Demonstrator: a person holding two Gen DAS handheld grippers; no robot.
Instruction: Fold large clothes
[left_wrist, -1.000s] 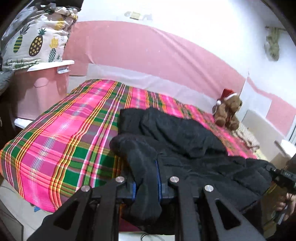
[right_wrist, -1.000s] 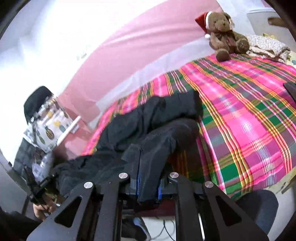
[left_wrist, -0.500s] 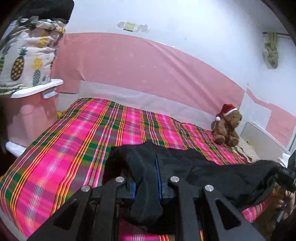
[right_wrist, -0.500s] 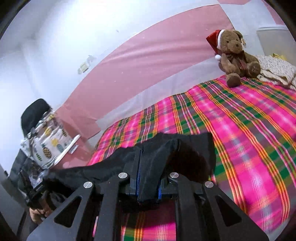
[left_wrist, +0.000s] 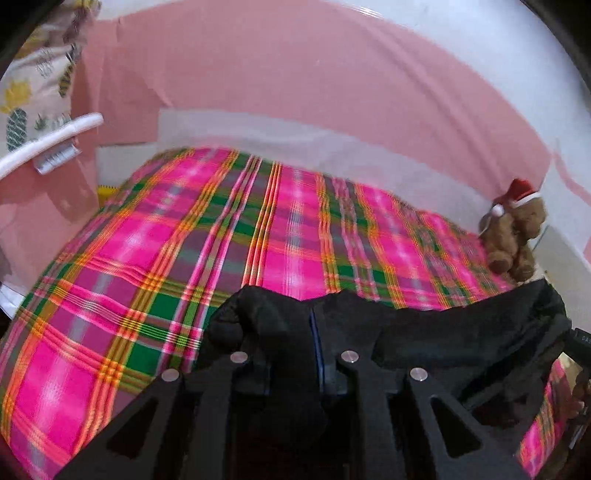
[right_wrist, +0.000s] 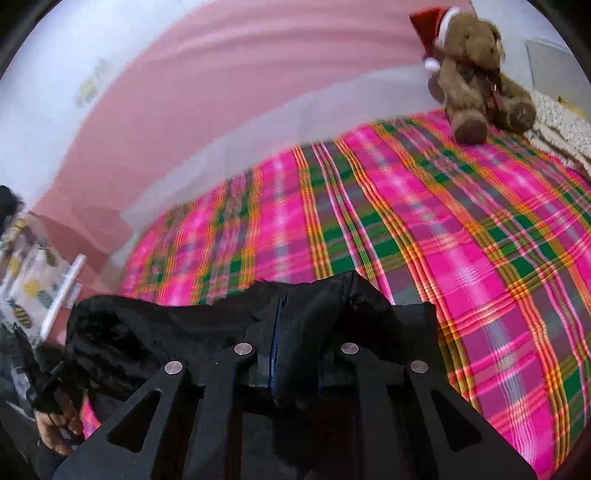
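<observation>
A large black garment (left_wrist: 436, 332) is held up between both grippers, stretched across the near edge of the bed. My left gripper (left_wrist: 293, 354) is shut on one end of it; cloth bunches between the fingers and hangs below. My right gripper (right_wrist: 295, 350) is shut on the other end of the black garment (right_wrist: 155, 332), which runs off to the left toward the other hand (right_wrist: 55, 432). The garment is lifted off the plaid bedspread (left_wrist: 221, 240), which also fills the right wrist view (right_wrist: 443, 240).
A brown teddy bear with a red hat (right_wrist: 476, 74) sits at the bed's far right corner, also in the left wrist view (left_wrist: 513, 236). A pineapple-print pillow (left_wrist: 33, 92) lies on a pink stand left of the bed. A pink and white wall runs behind the bed.
Both grippers have lifted the black garment off the bed and drawn it taut between them. The plaid bedspread that it covered now lies bare.
</observation>
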